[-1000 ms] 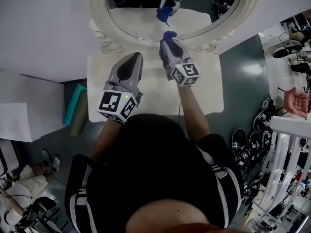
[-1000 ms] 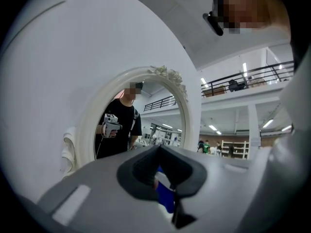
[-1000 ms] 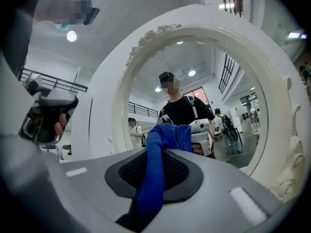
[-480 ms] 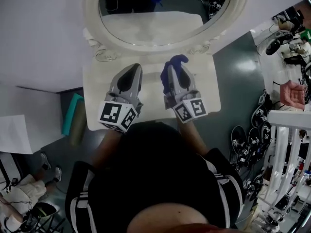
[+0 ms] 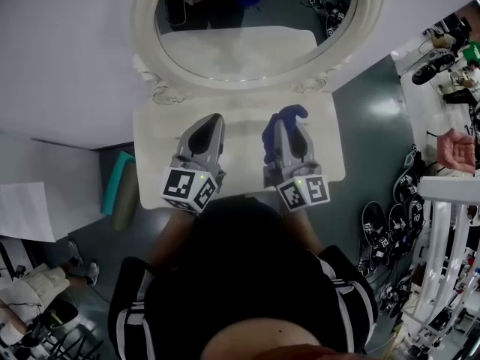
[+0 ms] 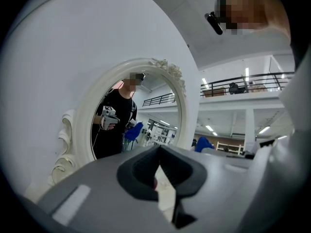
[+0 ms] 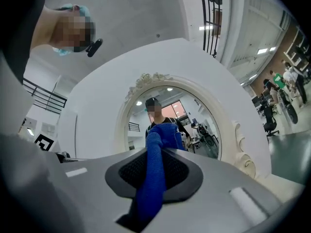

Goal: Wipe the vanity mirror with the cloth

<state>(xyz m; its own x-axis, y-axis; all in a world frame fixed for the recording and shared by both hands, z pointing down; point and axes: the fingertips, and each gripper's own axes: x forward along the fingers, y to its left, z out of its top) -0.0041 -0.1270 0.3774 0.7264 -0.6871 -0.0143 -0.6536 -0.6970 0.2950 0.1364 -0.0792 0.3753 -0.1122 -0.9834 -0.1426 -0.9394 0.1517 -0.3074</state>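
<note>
Right gripper [image 5: 289, 124] has drawn back from the vanity mirror [image 5: 232, 51] to over the white table [image 5: 240, 118] | jaws pinch blue cloth [image 7: 151, 178], now off the glass on its near side | left gripper [image 5: 208, 126] at its left, jaws pressed together, empty | wipe stroke likely paused or finished.

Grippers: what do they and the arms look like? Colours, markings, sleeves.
Both alike: left gripper and right gripper are light grey tapered shells with dark textured pads inside. Each carries a white cube with black square markers at the rear. The person wears a black short-sleeved top with white stripes on the sleeves.
</note>
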